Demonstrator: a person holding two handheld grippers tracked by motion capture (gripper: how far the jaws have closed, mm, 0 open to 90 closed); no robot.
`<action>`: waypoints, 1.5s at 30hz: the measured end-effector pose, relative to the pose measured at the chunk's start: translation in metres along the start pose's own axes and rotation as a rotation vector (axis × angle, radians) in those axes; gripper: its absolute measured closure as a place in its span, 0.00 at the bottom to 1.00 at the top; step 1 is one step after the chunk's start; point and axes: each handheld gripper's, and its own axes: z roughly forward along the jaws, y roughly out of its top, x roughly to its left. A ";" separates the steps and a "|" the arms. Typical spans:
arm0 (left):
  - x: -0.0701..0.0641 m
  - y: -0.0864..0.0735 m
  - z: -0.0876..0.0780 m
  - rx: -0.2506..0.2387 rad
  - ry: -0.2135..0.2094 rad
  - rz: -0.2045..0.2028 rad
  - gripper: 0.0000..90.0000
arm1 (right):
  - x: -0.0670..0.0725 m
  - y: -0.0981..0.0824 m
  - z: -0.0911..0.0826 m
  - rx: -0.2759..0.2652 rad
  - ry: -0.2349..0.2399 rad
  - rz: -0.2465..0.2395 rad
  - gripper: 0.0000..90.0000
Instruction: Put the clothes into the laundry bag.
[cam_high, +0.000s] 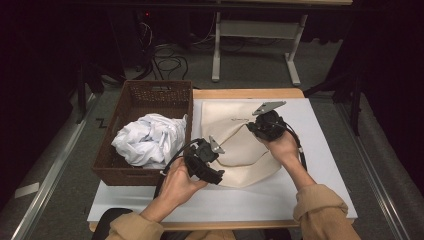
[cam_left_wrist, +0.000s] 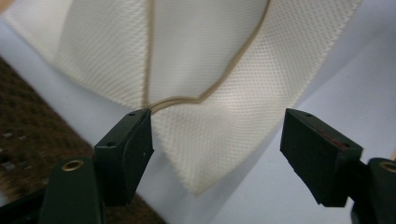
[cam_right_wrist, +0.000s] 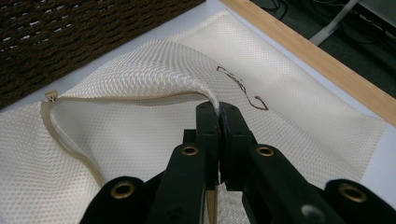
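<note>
A cream mesh bag lies on the white table top. My right gripper is shut on the bag's upper edge and holds that layer raised, so the zip opening gapes. The right gripper view has the jaws pinched on the mesh, with a dark printed mark just beyond. My left gripper hovers at the bag's lower left corner, jaws open. In the left gripper view the bag's corner lies between the wide-apart pads, and the zip seam runs up to the left pad.
A brown woven basket stands at the left of the table and holds a crumpled white cloth. The table's wooden far edge runs behind the bag. Cables and a desk frame are on the floor beyond.
</note>
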 end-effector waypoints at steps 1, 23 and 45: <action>0.002 -0.001 -0.003 -0.004 0.006 -0.005 0.27 | 0.000 -0.001 0.000 -0.003 -0.003 -0.001 0.98; 0.063 -0.018 -0.037 -0.057 0.081 -0.157 0.19 | -0.002 0.000 -0.001 0.003 -0.014 -0.006 0.98; 0.122 -0.035 -0.028 0.034 0.187 -0.307 0.05 | -0.001 0.002 -0.002 0.003 -0.017 -0.009 0.98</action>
